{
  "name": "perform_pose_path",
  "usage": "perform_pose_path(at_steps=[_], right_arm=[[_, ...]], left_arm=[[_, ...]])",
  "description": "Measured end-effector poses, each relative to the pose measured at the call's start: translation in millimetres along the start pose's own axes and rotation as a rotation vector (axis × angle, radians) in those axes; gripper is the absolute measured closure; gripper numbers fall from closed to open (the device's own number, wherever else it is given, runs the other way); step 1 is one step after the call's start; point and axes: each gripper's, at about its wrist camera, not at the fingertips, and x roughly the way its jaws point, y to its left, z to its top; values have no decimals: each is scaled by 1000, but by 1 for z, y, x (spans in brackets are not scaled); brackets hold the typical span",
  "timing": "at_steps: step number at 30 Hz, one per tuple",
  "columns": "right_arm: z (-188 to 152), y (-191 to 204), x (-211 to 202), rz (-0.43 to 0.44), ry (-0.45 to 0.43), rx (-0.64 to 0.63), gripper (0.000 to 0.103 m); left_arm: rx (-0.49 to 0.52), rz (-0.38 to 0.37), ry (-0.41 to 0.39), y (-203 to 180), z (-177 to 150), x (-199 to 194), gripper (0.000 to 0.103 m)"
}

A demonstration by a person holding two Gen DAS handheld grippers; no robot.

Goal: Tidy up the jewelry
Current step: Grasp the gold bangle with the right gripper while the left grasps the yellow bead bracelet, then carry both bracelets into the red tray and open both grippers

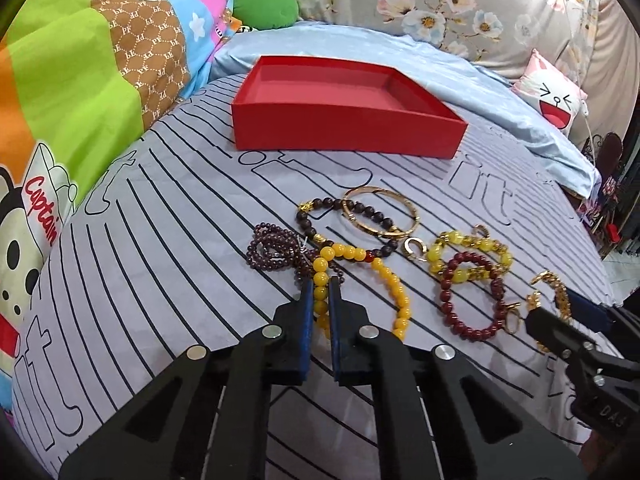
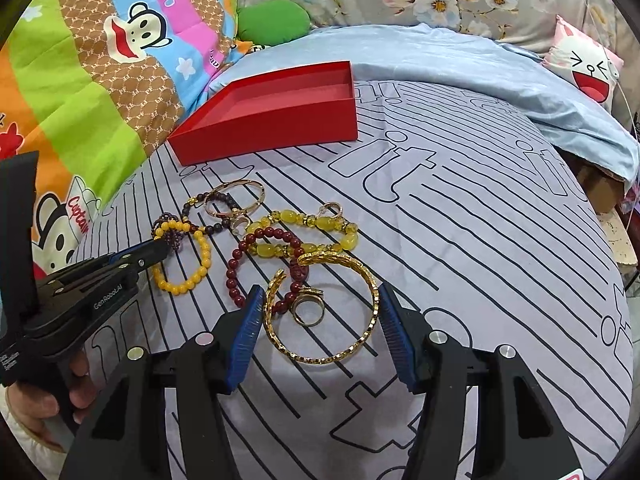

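The left hand-held gripper point(image 1: 320, 292) pinches the yellow bead bracelet point(image 1: 400, 300) on the bed point(image 1: 160, 240); the right hand-held gripper point(image 2: 320, 304), spread, straddles the gold bangle point(image 2: 360, 336).

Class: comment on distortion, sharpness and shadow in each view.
Left wrist view: fisheye bows the red box's near edge; dark corners; beads sharp. Right wrist view: bedsheet stripes curve outward; a soft shadow lies under the gold bangle; no harsh glare.
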Motion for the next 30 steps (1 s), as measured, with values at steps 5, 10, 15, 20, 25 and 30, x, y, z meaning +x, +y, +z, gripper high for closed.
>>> perform_pose_path(at_steps=[5, 10, 15, 20, 25, 30], right_arm=[[1, 3, -9, 9, -17, 0, 48], [2, 7, -19, 16, -38, -5, 48], [8, 11, -26, 22, -63, -15, 48], [24, 14, -27, 50, -79, -31, 48], [58, 18, -19, 70, -106, -73, 48], [113, 16, 4, 80, -129, -94, 48]], left_arm=[[5, -38, -21, -7, 2, -18, 96], [14, -71, -46, -15, 6, -36, 96], [36, -98, -64, -26, 12, -50, 96], [60, -119, -81, -32, 28, -58, 96], [75, -147, -120, -35, 65, -58, 96], [69, -169, -147, -31, 115, -45, 96]])
